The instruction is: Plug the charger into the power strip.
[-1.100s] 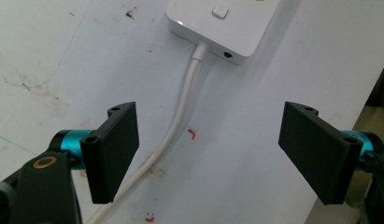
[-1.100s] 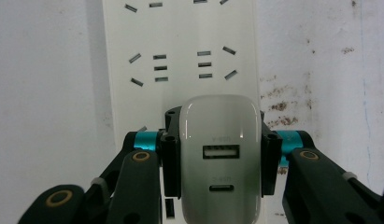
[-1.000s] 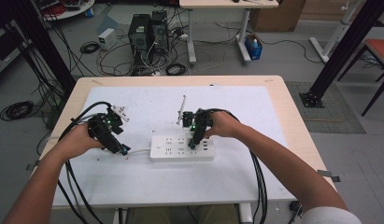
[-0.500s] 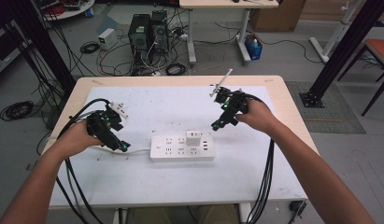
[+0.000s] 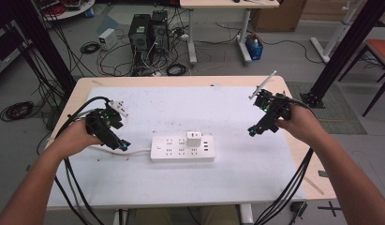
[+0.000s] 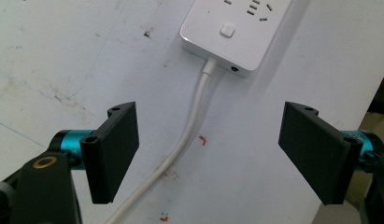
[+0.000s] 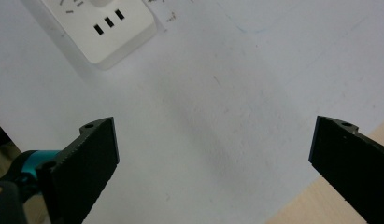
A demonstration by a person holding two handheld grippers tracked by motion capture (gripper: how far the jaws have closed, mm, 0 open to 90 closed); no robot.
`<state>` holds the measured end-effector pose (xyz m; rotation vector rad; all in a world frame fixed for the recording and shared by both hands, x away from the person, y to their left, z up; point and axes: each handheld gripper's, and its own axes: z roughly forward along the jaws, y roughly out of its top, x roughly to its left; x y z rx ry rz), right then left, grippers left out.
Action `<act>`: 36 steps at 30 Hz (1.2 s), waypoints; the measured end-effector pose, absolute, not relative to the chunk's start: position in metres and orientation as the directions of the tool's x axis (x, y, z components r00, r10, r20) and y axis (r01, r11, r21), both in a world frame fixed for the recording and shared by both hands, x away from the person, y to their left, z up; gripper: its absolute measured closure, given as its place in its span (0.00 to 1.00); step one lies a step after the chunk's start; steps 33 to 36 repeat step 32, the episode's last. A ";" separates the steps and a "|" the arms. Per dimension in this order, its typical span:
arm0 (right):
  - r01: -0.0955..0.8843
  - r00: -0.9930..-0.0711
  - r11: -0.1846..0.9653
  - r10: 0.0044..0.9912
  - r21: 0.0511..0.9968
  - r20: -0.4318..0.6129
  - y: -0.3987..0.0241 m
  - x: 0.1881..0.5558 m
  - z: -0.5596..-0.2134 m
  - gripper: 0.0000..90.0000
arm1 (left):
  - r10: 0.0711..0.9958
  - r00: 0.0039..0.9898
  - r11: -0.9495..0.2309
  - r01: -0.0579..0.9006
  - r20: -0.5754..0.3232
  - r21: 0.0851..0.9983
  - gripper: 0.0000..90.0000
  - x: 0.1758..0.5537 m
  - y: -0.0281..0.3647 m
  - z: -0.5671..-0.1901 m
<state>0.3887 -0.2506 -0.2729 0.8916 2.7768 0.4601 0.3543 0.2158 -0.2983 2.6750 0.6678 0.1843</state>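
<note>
With the charger (image 5: 194, 139) seated in the strip (image 5: 182, 148) at centre frame, the right gripper (image 5: 252, 131) has just spread its jaws, empty, while the left gripper (image 5: 124, 146), jaws apart, straddles the cord (image 6: 189, 126).

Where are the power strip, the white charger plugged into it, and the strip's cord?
power strip (image 5: 173, 151): high view, bare top face left of the charger.
white charger (image 5: 194, 139): high view, its top face.
cord (image 6: 192, 122): left gripper view, mid-length.

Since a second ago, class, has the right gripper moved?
Yes: the right gripper has swung right, away from the power strip, jaws opening with nothing between them.
</note>
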 end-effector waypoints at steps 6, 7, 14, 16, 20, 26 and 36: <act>0.545 -0.791 0.762 0.606 0.351 -0.089 -0.261 0.381 -0.273 0.01 | 0.486 0.873 -0.810 0.434 0.038 0.394 0.23 0.353 0.215 -0.298; 0.546 -0.789 0.760 0.608 0.353 -0.088 -0.261 0.380 -0.273 0.01 | 0.486 0.873 -0.810 0.434 0.038 0.394 0.23 0.353 0.215 -0.298; 0.552 -0.788 0.754 0.611 0.356 -0.071 -0.262 0.376 -0.283 0.01 | 0.494 0.868 -0.809 0.438 0.049 0.393 0.23 0.351 0.216 -0.298; 0.549 -0.791 0.756 0.608 0.357 -0.071 -0.262 0.376 -0.285 0.01 | 0.498 0.866 -0.805 0.442 0.047 0.395 0.23 0.351 0.216 -0.299; 0.550 -0.792 0.756 0.607 0.354 -0.066 -0.261 0.377 -0.288 0.01 | 0.498 0.866 -0.806 0.443 0.046 0.393 0.23 0.351 0.217 -0.301; 0.550 -0.793 0.756 0.606 0.354 -0.062 -0.260 0.376 -0.291 0.01 | 0.494 0.868 -0.809 0.440 0.046 0.390 0.23 0.351 0.217 -0.301; 0.555 -0.790 0.751 0.610 0.359 -0.056 -0.263 0.376 -0.294 0.01 | 0.505 0.862 -0.800 0.449 0.042 0.399 0.23 0.352 0.216 -0.302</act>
